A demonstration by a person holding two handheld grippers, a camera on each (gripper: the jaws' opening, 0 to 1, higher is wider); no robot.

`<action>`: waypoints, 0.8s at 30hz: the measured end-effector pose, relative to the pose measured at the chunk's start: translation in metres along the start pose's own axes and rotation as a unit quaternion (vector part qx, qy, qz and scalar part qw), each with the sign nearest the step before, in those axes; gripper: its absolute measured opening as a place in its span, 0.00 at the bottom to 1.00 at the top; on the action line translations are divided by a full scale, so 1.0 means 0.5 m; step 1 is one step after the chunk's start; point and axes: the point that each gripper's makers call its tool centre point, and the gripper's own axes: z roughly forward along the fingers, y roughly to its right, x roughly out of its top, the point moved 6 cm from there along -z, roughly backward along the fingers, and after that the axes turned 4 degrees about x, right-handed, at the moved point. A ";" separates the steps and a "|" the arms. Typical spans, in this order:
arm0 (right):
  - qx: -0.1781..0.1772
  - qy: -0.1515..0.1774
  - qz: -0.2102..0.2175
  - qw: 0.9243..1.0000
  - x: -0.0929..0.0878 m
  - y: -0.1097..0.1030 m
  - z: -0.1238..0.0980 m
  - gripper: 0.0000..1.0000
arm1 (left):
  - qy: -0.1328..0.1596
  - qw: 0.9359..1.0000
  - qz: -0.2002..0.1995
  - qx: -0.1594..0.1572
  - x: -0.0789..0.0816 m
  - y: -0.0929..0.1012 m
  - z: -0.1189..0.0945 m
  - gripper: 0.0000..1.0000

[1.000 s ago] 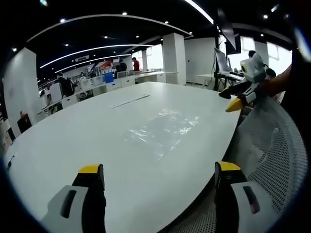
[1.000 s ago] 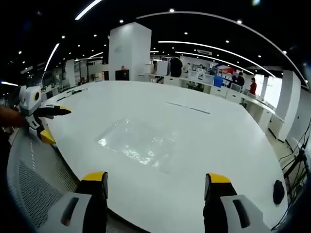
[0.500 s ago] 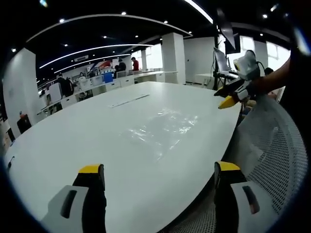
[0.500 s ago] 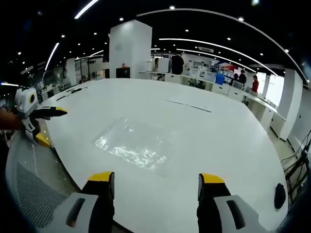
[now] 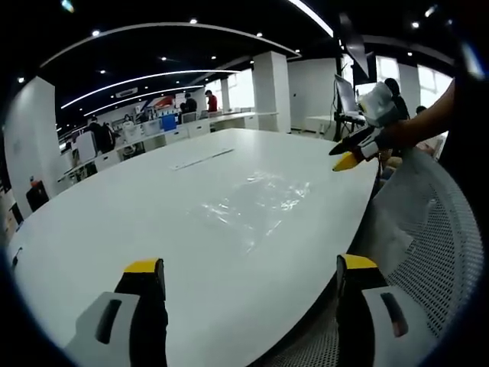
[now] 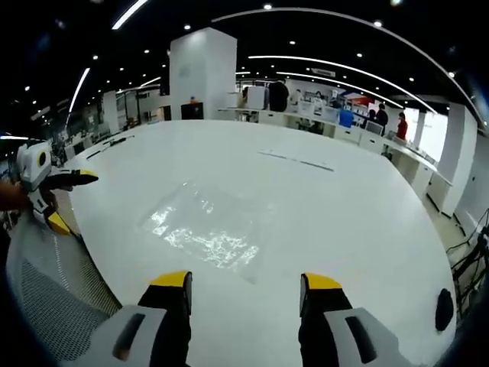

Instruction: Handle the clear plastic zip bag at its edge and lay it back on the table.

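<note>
bag [image 6: 205, 226] flat on white table [image 6: 359, 206] | left gripper [image 5: 246, 277] fingers spread | right gripper [image 6: 244, 284] fingers spread, empty

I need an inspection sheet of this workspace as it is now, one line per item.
Surface: large white table, bare apart from the bag.
Job's things: clear plastic zip bag lies flat on the table, held by neither gripper.
Clutter: nothing seen.
Grippers: right gripper open, jaws just short of the bag's near edge; left gripper open over the table's edge.
Cables: a thin dark line lies far across the table; cannot tell what it is.
Surroundings: mesh chair, white pillar, desks with people behind.
</note>
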 end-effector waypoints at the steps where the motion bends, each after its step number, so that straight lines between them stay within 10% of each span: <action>1: 0.001 -0.002 0.001 1.000 -0.001 0.002 0.002 0.54 | 0.000 1.000 0.000 0.000 0.001 0.001 0.000 0.93; 24: 0.007 -0.023 0.039 0.999 -0.012 0.031 0.073 0.39 | 0.001 1.000 -0.004 -0.004 0.009 0.004 -0.001 0.92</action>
